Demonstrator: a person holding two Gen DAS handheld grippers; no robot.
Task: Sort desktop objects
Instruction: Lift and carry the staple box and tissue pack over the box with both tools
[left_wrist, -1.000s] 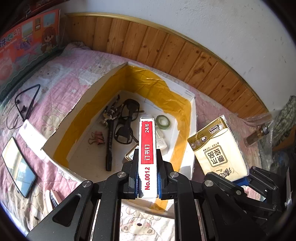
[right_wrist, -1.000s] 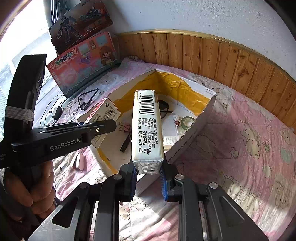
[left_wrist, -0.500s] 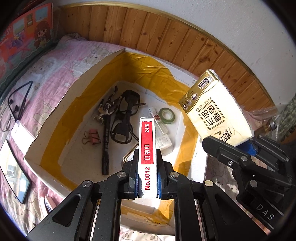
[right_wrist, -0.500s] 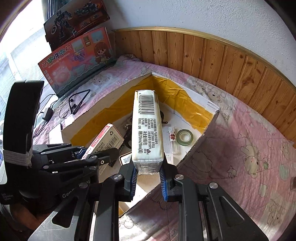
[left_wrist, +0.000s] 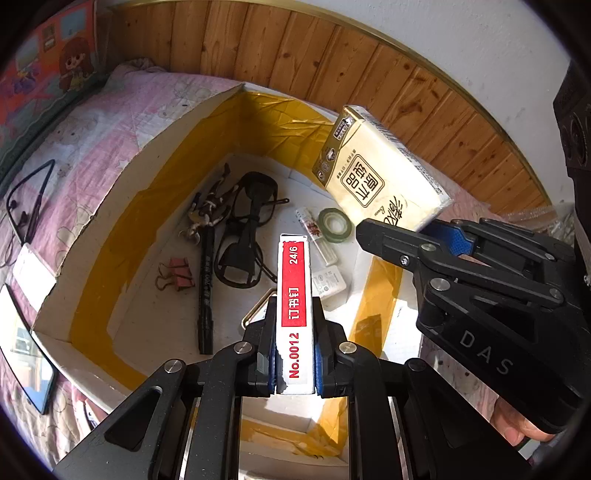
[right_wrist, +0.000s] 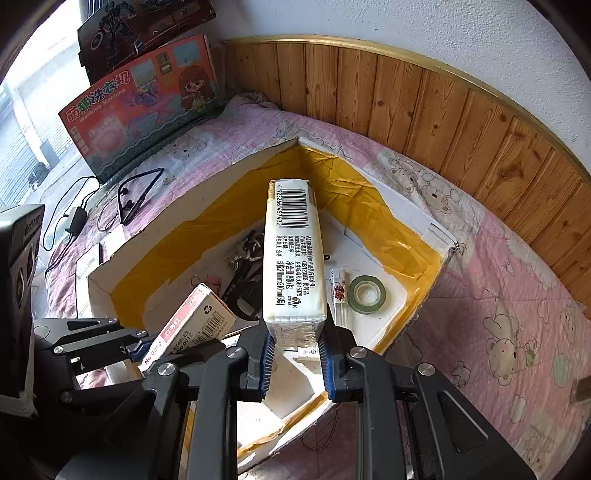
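Note:
My left gripper is shut on a red and white staples box, held over the open white box with yellow tape lining. My right gripper is shut on a cream tissue pack, also above that box. In the left wrist view the tissue pack hangs at the upper right in the right gripper. The right wrist view shows the staples box at lower left in the left gripper. Inside the box lie a black marker, glasses, a pink binder clip and a green tape roll.
The box sits on a pink bear-print cloth against a wood-panelled wall. Left of it lie a neckband earphone, a charger cable and a phone. A pink toy carton leans at the back left.
Both grippers have moved in over the box with their loads. The tissue pack has come from the right side to above the box's far right corner.

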